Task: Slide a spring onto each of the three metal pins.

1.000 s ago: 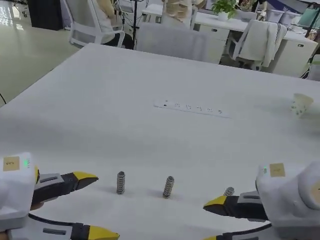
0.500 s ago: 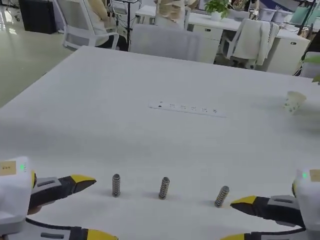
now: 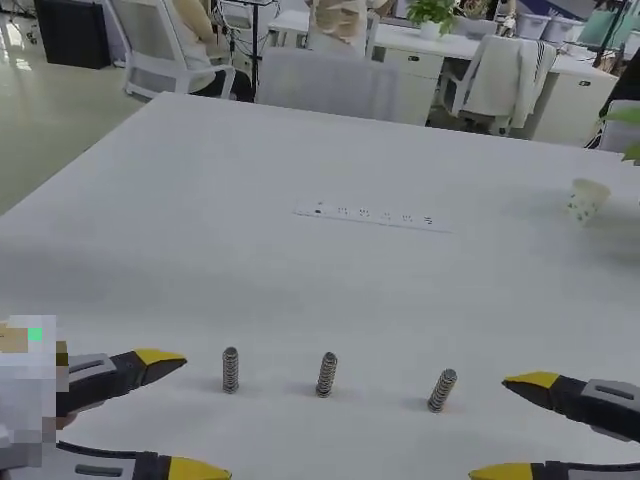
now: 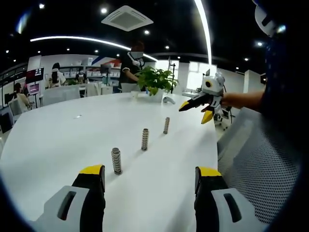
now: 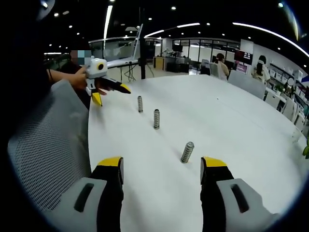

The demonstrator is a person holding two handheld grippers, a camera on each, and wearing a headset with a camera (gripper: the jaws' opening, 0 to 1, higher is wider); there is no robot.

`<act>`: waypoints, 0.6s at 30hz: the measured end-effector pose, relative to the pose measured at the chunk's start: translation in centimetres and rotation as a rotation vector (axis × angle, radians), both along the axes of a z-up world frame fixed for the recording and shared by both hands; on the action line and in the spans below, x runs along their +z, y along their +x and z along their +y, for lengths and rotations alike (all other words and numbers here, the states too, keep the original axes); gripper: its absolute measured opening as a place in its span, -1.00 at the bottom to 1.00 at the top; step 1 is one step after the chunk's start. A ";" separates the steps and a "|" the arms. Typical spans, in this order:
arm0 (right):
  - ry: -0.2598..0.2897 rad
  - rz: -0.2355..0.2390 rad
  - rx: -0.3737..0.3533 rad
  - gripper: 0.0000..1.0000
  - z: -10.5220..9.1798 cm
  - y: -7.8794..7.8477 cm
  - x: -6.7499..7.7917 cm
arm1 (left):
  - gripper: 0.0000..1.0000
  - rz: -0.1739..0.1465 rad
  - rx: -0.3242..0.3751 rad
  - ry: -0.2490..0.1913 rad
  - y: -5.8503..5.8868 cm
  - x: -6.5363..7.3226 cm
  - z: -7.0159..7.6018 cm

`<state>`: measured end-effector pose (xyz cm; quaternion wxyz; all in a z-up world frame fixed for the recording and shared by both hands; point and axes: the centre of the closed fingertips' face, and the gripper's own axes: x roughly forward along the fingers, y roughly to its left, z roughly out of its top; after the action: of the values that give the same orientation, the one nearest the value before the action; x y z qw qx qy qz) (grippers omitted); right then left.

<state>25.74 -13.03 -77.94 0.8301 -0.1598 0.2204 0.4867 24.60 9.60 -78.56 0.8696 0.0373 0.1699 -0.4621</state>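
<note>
Three springs stand in a row near the table's front edge, each on a pin: the left spring (image 3: 230, 370), the middle spring (image 3: 326, 374) and the right spring (image 3: 442, 390), which leans a little. My left gripper (image 3: 180, 412) is open and empty, left of the row. My right gripper (image 3: 515, 425) is open and empty, right of the row and apart from it. In the left gripper view the left gripper (image 4: 149, 172) faces the nearest spring (image 4: 116, 160). In the right gripper view the right gripper (image 5: 161, 163) faces the leaning spring (image 5: 187, 152).
A flush socket strip (image 3: 365, 215) lies mid-table. A paper cup (image 3: 585, 200) stands at the far right. Office chairs (image 3: 325, 85) line the far edge. A mesh chair back (image 5: 46, 150) is close behind the near edge.
My right gripper has drawn back to the right, away from the right spring, which now stands free. The left gripper has hardly moved. The head camera has shifted slightly.
</note>
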 end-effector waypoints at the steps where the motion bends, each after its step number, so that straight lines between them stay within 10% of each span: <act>1: 0.005 -0.001 -0.001 0.34 -0.2 0.1 -0.1 | 0.44 0.001 0.000 0.001 0.0 0.0 0.0; 18: 0.049 -0.024 -0.006 0.99 -1.4 -0.1 -1.5 | 0.47 0.003 0.010 0.008 -0.1 -0.1 0.4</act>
<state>25.61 -14.42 -79.44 0.8378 -0.1444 0.1989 0.4876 24.51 9.98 -78.69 0.8714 0.0393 0.1735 -0.4572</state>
